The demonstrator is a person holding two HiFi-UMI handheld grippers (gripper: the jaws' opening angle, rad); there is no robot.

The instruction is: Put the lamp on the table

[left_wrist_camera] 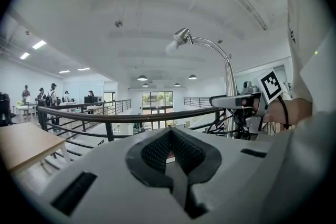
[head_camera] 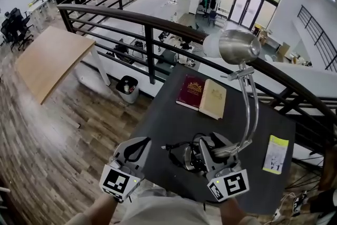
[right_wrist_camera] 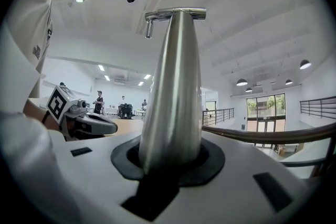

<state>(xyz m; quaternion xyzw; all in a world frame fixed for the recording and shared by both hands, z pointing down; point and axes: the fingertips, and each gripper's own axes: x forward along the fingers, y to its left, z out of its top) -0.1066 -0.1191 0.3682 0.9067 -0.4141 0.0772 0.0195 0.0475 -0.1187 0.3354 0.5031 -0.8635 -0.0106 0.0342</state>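
Observation:
The silver desk lamp (head_camera: 238, 46) stands upright over the near edge of the dark table (head_camera: 163, 118), its curved neck (head_camera: 254, 113) rising to a shade with a white bulb. My right gripper (head_camera: 218, 153) is shut on the lamp's tapered lower stem (right_wrist_camera: 173, 97), which fills the space between the jaws. The lamp's foot and black cable (head_camera: 179, 147) are partly hidden behind the gripper. I cannot tell whether the foot touches the table. My left gripper (head_camera: 138, 149) hovers at the table's near left edge, shut and holding nothing. From the left gripper view the lamp (left_wrist_camera: 181, 39) shows at the right.
Two books (head_camera: 202, 95) lie side by side mid-table, and a white and yellow leaflet (head_camera: 276, 154) lies at the right. A dark railing (head_camera: 152, 23) runs behind the table over a drop. A wooden table (head_camera: 52, 58) stands at the left, with people far behind.

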